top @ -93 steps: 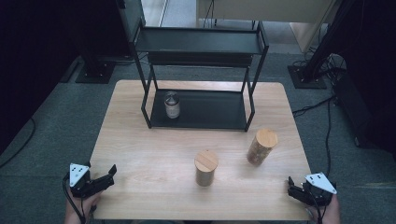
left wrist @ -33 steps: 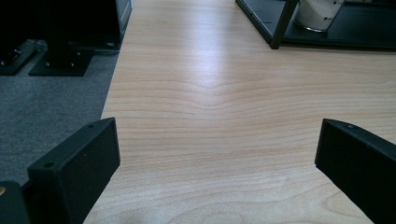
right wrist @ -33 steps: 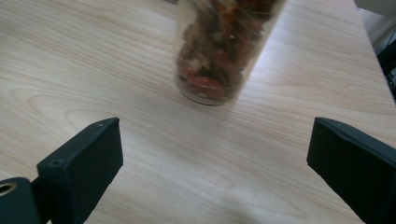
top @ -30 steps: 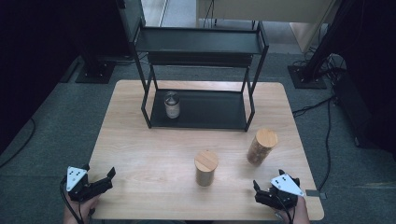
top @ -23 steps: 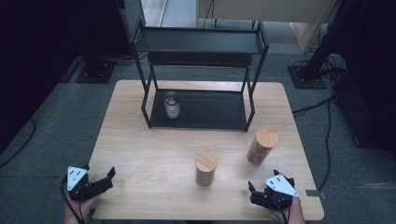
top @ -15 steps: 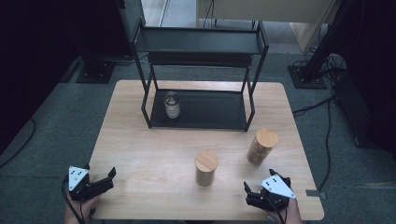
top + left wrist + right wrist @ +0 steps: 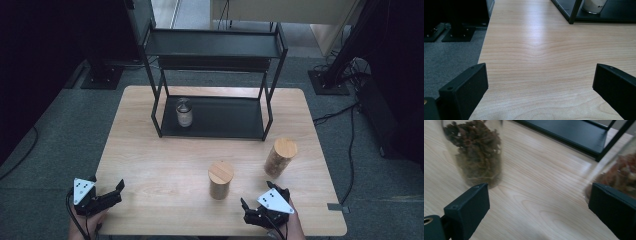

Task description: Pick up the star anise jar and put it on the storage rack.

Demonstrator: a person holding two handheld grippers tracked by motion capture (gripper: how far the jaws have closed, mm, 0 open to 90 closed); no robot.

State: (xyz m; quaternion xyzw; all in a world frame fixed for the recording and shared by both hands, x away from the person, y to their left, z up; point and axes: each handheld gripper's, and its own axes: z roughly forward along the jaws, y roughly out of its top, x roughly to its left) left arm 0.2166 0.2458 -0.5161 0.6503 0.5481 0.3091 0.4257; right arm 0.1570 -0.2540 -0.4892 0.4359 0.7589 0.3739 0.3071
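Observation:
Two glass jars with wooden lids stand on the wooden table [image 7: 150, 150]: a middle jar [image 7: 221, 179] and a right jar [image 7: 280, 156], both holding dried brown matter. My right gripper [image 7: 262, 196] is near the front edge, just in front of and between them, open with nothing in it. In the right gripper view the middle jar [image 7: 476, 150] is ahead on the left and the right jar [image 7: 621, 175] is behind the right jaw; the right gripper [image 7: 537, 192] faces the gap. My left gripper [image 7: 106, 186] is open at the front left corner; in its own view the left gripper [image 7: 540, 75] frames bare wood.
A black two-tier rack [image 7: 215, 45] stands at the back of the table, with a small lidded jar [image 7: 184, 112] on its lower shelf [image 7: 225, 117]. The same small jar [image 7: 594, 5] shows far ahead in the left gripper view. Grey carpet [image 7: 449, 57] lies past the table's left edge.
My right gripper has moved left along the front edge and slightly forward, from the front right corner to a spot just in front of the two jars. The left gripper has stayed put.

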